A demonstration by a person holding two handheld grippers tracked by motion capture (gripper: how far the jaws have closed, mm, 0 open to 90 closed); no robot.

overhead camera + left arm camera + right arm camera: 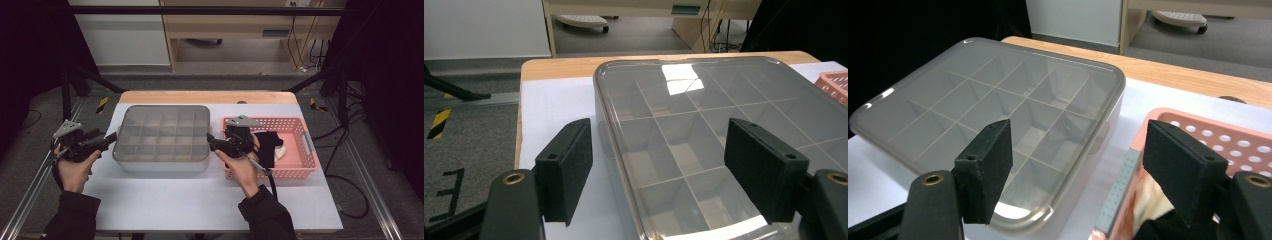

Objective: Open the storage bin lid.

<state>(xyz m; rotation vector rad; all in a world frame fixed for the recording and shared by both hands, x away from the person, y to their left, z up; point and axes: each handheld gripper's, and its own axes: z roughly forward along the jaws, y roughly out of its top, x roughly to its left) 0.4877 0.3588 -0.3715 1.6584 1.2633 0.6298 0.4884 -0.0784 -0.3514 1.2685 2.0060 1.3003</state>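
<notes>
A grey translucent box (162, 137) with a closed lid and several inner compartments sits mid-table. My left gripper (111, 137) is at the box's left side, held by a hand. In the left gripper view my left gripper (659, 137) is open, and the box's (704, 125) near left edge runs between the jaws without touching them. At the box's right side, over the pink basket's left end, is my right gripper (210, 141). In the right gripper view it (1078, 147) is open, framing the box's (988, 100) corner and the basket's rim (1228, 145).
The pink perforated basket (300, 165) stands right of the box and holds a black cloth (268, 145) and something white (281, 150). The white tabletop (200, 200) has free room in front. A wooden strip (207, 96) marks the far edge.
</notes>
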